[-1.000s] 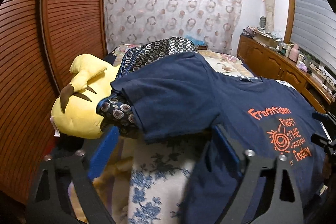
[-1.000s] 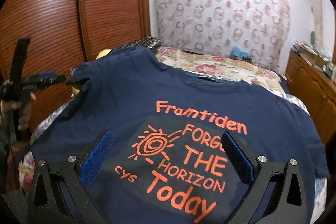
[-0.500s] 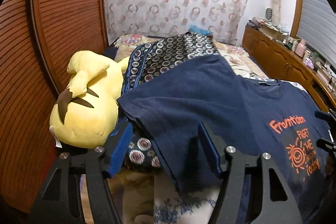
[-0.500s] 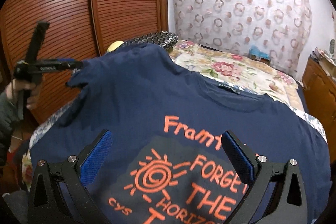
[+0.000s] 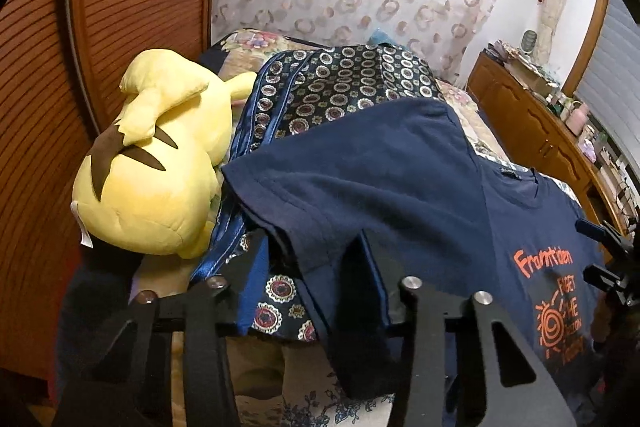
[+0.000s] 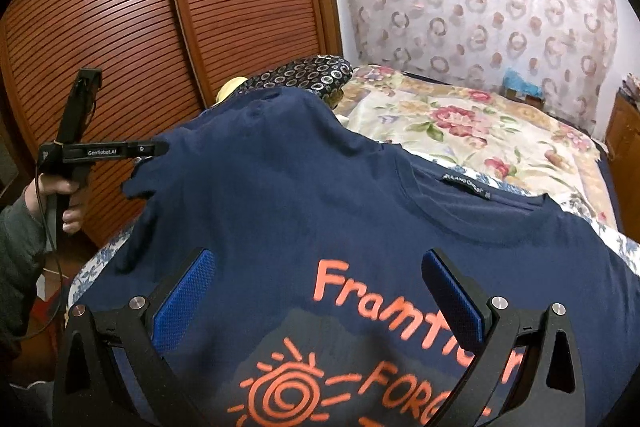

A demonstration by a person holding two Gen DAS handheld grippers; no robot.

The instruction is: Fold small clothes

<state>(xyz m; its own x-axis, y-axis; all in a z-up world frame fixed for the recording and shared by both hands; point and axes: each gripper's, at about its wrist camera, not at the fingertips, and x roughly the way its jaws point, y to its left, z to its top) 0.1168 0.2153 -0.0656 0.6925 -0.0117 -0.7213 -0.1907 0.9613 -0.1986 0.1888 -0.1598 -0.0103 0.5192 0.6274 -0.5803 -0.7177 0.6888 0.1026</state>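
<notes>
A navy T-shirt (image 6: pixel 304 187) with orange print lies spread on the bed, print up; it also shows in the left wrist view (image 5: pixel 392 179). My left gripper (image 5: pixel 312 267) is open, its blue pads on either side of the left sleeve's hem without pinching it. In the right wrist view the left gripper (image 6: pixel 154 151) sits at that sleeve's edge. My right gripper (image 6: pixel 320 291) is open and empty, hovering over the shirt's chest above the printed words.
A yellow plush toy (image 5: pixel 152 171) and a dark ring-patterned cloth (image 5: pixel 340 83) lie at the bed's left. Wooden slatted wardrobe doors (image 6: pixel 140 27) stand left. The floral bedspread (image 6: pixel 460 123) extends behind. A wooden dresser (image 5: pixel 540 131) lines the right.
My left gripper has moved up to the left sleeve and narrowed its jaws around the hem. My right gripper has moved forward over the print toward the collar.
</notes>
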